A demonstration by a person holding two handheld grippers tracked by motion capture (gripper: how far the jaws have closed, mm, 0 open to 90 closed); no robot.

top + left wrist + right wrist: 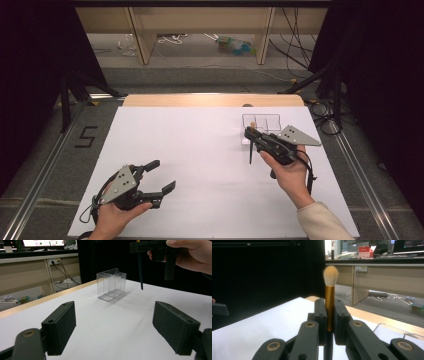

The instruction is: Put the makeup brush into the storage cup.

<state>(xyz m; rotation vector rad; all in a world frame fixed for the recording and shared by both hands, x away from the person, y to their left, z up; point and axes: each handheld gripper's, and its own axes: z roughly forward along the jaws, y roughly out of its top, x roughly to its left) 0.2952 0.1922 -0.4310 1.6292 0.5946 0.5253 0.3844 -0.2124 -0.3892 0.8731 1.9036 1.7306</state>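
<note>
A: How many things have you got on the go?

B: You hold two tools. Your left tool sits in the lower left of the high view, jaws spread wide with nothing between them, resting low over the worktop. Your right tool is right of centre, pressed together on one makeup brush.

A: Where exactly is that brush?

B: In the right gripper view it stands upright between your jaws, gold ferrule pinched, pale bristles on top near the upper middle of the frame. In the left gripper view its dark handle hangs straight down from your tool at the upper right, tip clear of the worktop.

A: Anything else you count?

B: One clear plastic organiser, with dividers inside, standing on the worktop at the upper centre of the left gripper view. In the high view it lies just beyond your right tool.

A: And the surface and the room?

B: Your worktop is a white sheet with a wooden strip along its far edge. Beyond it are grey floor, loose cables upper right, pale wooden desk legs, and black curtains at both sides. A "5" is marked on the floor at the left.
</note>
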